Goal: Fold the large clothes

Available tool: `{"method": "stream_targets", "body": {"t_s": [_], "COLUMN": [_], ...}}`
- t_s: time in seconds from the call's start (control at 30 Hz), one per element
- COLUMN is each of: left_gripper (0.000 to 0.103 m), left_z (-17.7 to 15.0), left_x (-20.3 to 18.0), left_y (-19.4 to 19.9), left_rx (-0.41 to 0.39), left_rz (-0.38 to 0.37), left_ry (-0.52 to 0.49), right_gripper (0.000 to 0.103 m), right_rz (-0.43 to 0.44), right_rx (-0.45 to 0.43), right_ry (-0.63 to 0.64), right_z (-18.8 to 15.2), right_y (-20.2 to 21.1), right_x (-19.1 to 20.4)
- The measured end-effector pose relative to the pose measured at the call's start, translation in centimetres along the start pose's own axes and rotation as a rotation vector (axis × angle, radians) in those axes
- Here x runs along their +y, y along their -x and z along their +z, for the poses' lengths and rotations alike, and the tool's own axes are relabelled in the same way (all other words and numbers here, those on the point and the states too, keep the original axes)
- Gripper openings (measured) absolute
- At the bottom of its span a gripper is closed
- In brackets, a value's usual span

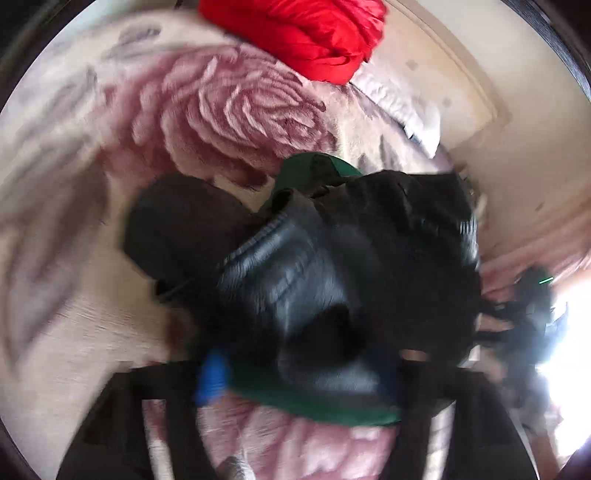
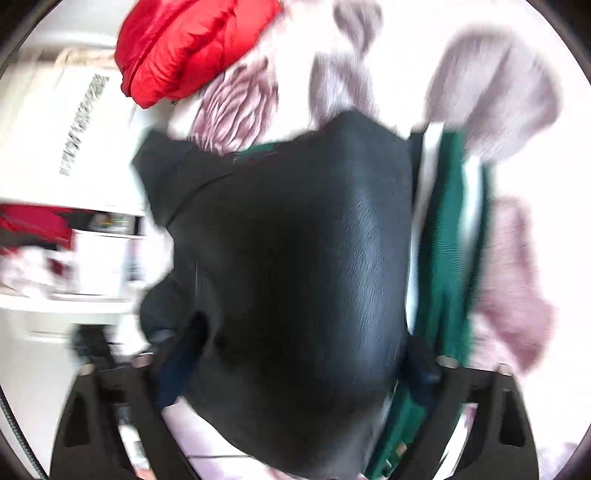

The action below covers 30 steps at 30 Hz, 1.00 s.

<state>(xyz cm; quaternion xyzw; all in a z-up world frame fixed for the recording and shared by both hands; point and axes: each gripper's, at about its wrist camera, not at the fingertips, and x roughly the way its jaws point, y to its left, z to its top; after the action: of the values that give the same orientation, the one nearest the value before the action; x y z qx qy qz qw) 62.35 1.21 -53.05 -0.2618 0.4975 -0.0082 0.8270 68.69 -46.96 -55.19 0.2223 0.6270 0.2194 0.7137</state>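
Black leather-look jacket with green ribbed trim lies bunched on the rose-patterned plush blanket, between the spread jaws of the left gripper and the right gripper; neither clamps it. Any labels blur beyond reading. Open blanket lies beyond, up to a red puffy quilted garment at the far edge.
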Motion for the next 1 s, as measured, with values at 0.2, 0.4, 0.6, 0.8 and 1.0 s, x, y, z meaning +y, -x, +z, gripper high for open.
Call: {"method": "stream_targets", "body": {"t_s": [0.2,0.4,0.6,0.8,1.0], "left_gripper": [0.094,0.094,0.097,0.097,0.097], "left_z": [-1.6,-2.9,-4.4,-6.3,-9.1], "left_x": [-1.4,-3.2,-5.8,-8.0,-10.7], "left_y": [3.5,7.7,15.9,26.0,38.0], "left_rx": [-0.057,-0.078,-0.090,-0.095,-0.143], "left_rz": [0.221,0.366,0.391,0.335,0.296], "left_ry": [-0.176,-0.327,-0.453,-0.484,-0.510], "right_gripper": [0.099,0.101,0.102,0.102,0.102], "right_rz": [-0.507,-0.799,-0.821,-0.837,-0.851], "right_rx": [-0.229,-0.300,-0.343,-0.418,-0.466], "right_ry": [0.106,0.091,-0.030,-0.073,-0.070], "right_z": [-6.3,-15.8,-23.7,-31.5,-38.8], "right_y": [4.5,7.2,12.5,20.5,28.8], "right_x": [5.7,9.5,15.4,24.0,31.8]}}
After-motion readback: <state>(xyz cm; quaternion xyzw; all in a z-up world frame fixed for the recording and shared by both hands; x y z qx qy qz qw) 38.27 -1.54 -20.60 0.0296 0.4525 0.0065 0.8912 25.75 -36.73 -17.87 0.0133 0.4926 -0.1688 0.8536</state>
